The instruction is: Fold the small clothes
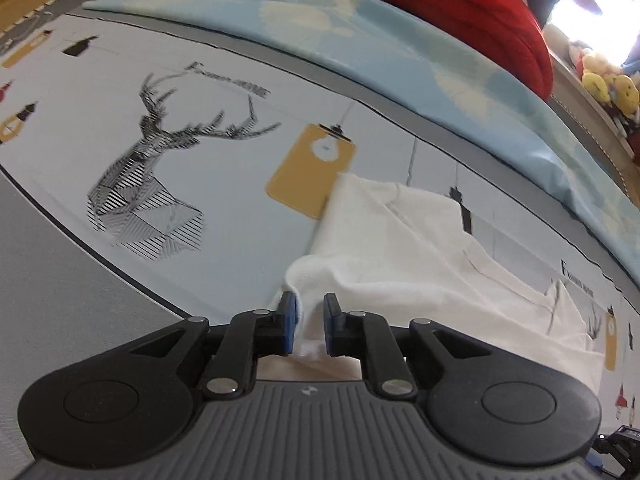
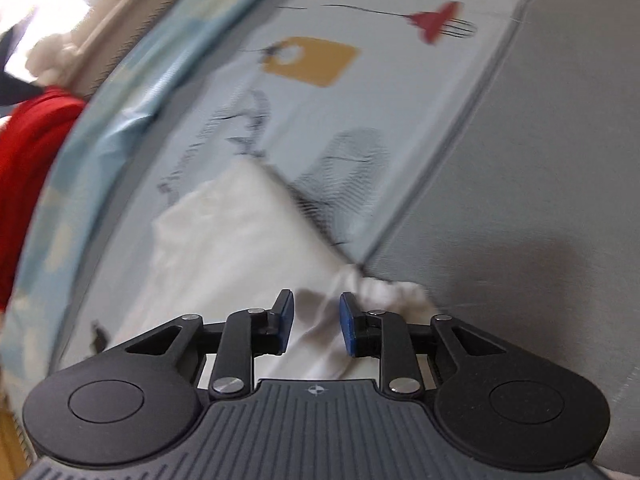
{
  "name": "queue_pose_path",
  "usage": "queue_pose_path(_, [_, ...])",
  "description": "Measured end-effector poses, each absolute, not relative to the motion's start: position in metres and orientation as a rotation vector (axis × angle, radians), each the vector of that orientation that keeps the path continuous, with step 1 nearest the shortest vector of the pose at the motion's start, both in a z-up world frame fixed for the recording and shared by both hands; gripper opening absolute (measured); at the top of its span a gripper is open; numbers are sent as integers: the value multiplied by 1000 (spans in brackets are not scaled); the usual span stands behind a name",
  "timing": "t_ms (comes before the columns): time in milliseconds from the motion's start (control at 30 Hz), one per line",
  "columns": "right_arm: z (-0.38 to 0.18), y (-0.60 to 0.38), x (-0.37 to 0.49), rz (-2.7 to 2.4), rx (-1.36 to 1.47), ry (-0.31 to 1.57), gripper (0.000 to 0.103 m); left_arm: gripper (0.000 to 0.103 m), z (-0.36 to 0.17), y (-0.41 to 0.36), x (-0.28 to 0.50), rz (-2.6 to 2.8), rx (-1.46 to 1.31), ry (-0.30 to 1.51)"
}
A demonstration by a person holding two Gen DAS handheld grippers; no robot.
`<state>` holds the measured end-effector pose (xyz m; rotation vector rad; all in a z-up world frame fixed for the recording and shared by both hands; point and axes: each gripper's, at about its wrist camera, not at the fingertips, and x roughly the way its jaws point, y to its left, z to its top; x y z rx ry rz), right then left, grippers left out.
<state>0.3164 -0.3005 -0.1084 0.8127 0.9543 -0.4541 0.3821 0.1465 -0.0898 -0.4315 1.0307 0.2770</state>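
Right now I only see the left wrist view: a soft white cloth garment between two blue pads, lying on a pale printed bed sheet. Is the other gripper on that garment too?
Observer: Yes. The right gripper sits over the same white cloth garment, with a fold of it between its blue pads. I cannot tell whether they pinch it.
Operator: Which part of the garment is it at?
Observer: It is at a bunched edge, which spills off the printed area onto the plain grey band of the sheet.
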Motion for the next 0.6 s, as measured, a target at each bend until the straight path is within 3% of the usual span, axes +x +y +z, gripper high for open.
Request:
queue_pose_path(100, [-104,-301,310,-501,797,947,18,14,-93,150,381,291,-461,1041])
queue_pose_path(233, [-96,-300,303,-657,684,950,27,14,-80,159,373,376,-473,953])
queue_pose_path(400, [-74,-299,295,-565,734,769,28,14,-77,160,375,330,-522,913])
queue_pose_path(500, [-77,-295,305,-435,770,776,33,25,-88,161,379,316,-550,946])
queue_pose_path(600, [-101,-295,312,-462,794,917,35,36,-98,171,380,346,-584,960])
